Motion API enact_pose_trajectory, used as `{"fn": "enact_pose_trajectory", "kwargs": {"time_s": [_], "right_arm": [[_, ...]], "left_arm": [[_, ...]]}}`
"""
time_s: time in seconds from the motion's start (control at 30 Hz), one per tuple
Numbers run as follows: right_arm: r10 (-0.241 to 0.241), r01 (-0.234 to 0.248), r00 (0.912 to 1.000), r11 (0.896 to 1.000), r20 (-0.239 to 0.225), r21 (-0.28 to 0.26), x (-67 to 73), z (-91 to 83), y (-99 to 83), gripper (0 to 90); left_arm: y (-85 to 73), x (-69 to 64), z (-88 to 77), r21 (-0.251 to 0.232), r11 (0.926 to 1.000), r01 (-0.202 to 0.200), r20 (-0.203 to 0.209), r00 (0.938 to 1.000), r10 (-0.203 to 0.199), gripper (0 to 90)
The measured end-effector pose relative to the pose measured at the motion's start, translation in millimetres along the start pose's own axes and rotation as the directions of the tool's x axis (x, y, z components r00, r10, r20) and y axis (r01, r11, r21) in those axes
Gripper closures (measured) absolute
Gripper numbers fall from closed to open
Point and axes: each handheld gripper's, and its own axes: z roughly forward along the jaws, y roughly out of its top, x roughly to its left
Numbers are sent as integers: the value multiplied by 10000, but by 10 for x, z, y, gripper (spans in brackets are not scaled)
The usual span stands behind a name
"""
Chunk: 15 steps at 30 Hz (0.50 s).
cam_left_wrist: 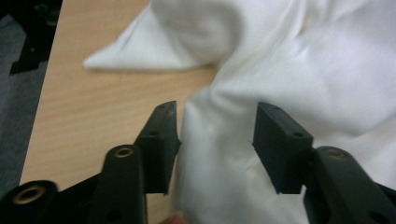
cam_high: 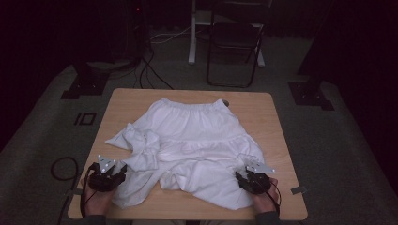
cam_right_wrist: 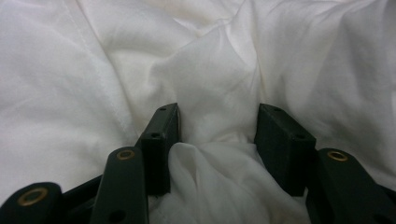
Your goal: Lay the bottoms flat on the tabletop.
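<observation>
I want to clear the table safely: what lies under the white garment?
The white garment lies crumpled on the wooden table, whose bare top shows around it. A small dark thing peeks out beside the waistband; anything else beneath is covered.

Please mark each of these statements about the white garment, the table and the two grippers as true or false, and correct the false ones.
1. A white garment lies on a wooden table. True.
2. The garment is folded into a neat square. False: it lies spread out and crumpled, with its elastic waistband at the far side.
3. The left gripper has its jaws apart, with cloth between them. True.
4. The right gripper is over bare wood, away from the garment. False: its jaws stand apart over the white cloth, which bulges up between them.
5. A chair stands on the floor beyond the table. True.
6. The garment hangs over the far edge of the table. False: bare wood shows beyond the waistband.
</observation>
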Motion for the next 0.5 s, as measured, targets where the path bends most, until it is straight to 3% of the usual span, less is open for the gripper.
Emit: {"fn": "enact_pose_trajectory", "kwargs": {"time_s": [0.1,0.27,0.43,0.5], "right_arm": [[-1,1,10000,10000,2,0,0,0,0,495],[-13,13,10000,10000,18,-10,2,1,0,495],[-13,13,10000,10000,26,-8,3,2,1,494],[-21,21,10000,10000,27,3,3,3,2,494]], "left_arm": [[61,-28,-23,-170,9998,-46,147,9999,49,456],[338,-191,18,-625,9965,-547,563,9967,583,424],[638,-372,188,-888,9915,-948,889,9907,1027,390],[761,-463,299,-917,9877,-1266,1107,9844,1364,376]]}}
